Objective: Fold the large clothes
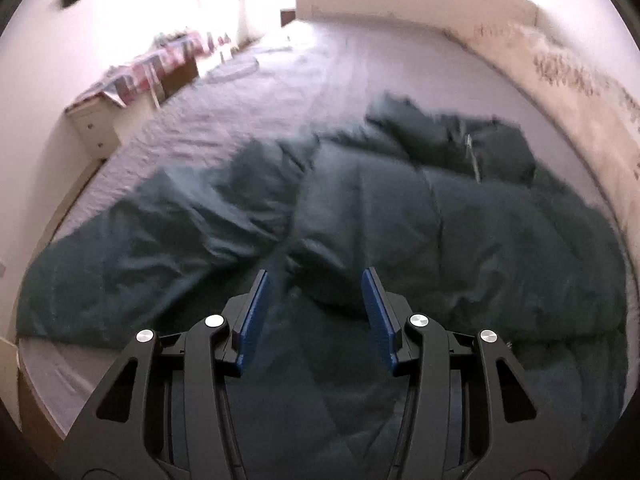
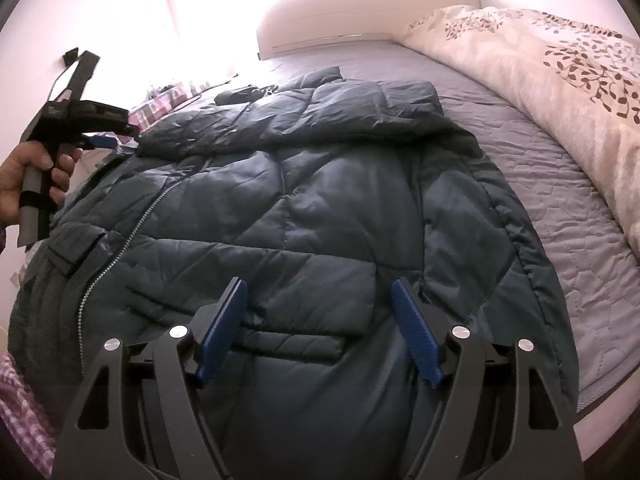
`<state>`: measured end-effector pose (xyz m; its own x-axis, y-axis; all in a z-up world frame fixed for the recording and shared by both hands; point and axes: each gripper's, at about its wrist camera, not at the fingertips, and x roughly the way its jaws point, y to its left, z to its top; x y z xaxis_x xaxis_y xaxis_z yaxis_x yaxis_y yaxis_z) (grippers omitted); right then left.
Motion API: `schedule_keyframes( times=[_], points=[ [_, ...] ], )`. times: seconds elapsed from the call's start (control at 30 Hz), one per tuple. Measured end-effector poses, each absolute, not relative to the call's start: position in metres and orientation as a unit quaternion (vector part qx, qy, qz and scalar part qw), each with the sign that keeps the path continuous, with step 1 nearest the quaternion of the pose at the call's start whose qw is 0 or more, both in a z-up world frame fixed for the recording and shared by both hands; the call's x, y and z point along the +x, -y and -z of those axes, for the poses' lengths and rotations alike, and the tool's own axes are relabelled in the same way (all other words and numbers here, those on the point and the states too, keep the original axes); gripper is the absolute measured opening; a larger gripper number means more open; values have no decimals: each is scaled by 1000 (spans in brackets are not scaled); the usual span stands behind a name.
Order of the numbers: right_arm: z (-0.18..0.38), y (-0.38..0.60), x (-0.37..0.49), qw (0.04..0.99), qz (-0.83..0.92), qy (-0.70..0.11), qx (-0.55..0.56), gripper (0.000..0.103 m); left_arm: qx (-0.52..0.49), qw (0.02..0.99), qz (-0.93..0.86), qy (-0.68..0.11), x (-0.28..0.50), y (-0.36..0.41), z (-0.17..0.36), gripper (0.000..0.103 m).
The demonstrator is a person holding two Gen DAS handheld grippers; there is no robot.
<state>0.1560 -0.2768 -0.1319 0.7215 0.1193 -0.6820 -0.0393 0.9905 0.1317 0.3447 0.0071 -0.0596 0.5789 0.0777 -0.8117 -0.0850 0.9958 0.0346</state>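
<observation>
Quilted jacket (image 2: 320,208), dark teal, puffy, with a metal zipper (image 2: 132,236) and flap pockets, lies spread flat on the grey stitched bed cover (image 2: 560,208). The right hand-held gripper (image 2: 320,292) hovers over its lower hem, blue ribbed fingers spread apart and empty. The left hand-held gripper (image 1: 316,280), likewise spread, hangs above the jacket's rumpled sleeve area.

Jacket (image 2: 320,200) spread on bed (image 2: 560,200), pillow (image 2: 560,64) right of it, headboard (image 2: 360,28) behind
</observation>
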Motion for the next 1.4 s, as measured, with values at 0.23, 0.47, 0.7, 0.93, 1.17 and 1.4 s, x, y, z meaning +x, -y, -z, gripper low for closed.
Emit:
schedule_keyframes(
  times=[0.23, 0.47, 0.7, 0.93, 1.17, 1.4],
  points=[
    [130, 272, 158, 923, -26, -382, 40, 74, -12, 892, -43, -449, 333, -7, 51, 67],
    [125, 265, 161, 914, 6, -404, 34, 75, -45, 901, -30, -429, 280, -52, 24, 74],
    [115, 254, 155, 909, 22, -417, 22, 75, -86, 897, -71, -427, 222, -129, 24, 75],
    [106, 234, 156, 903, 21, -428, 10, 75, -123, 884, -121, -434, 193, -192, 41, 75],
    [98, 231, 157, 901, 29, -432, 19, 75, -153, 872, -151, -439, 179, -234, 57, 75],
    [79, 218, 162, 908, 12, -419, 20, 74, -217, 863, -156, -428, 183, -274, 62, 75]
  ],
)
